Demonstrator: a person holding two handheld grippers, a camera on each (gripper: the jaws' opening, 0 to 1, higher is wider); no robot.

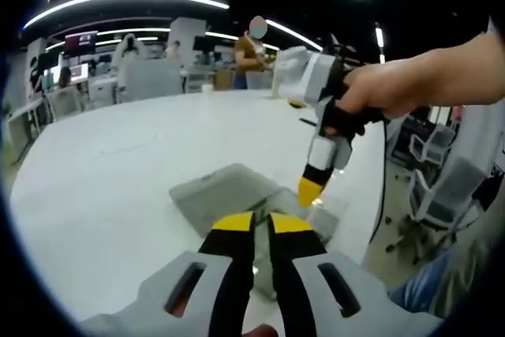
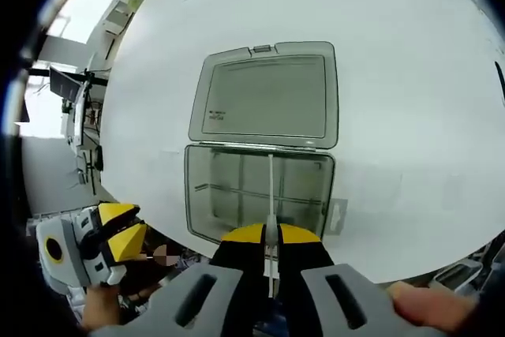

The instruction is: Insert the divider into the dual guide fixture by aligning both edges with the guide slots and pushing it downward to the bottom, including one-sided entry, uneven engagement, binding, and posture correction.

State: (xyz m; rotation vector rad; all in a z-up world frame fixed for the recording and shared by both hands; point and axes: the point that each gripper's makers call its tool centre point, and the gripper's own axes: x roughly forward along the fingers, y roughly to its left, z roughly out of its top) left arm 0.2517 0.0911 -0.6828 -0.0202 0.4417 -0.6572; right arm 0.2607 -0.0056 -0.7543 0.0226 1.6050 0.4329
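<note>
- Big open office, everything's on a round white table [image 2: 410, 76].
- Clear box [image 2: 260, 191] with its lid [image 2: 264, 96] flipped open sits right ahead of the right gripper [image 2: 270, 234], tips nearly over its near wall.
- Right jaws are pinched on a thin divider [image 2: 271, 195], held edge-on, its long axis running straight ahead across the box.
- Left gripper [image 1: 260, 222] looks closed and, I'd guess, empty, off to the side; the right one is nearer.

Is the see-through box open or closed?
Open. The box has its lid flipped back flat on the table, showing the compartments inside.
</note>
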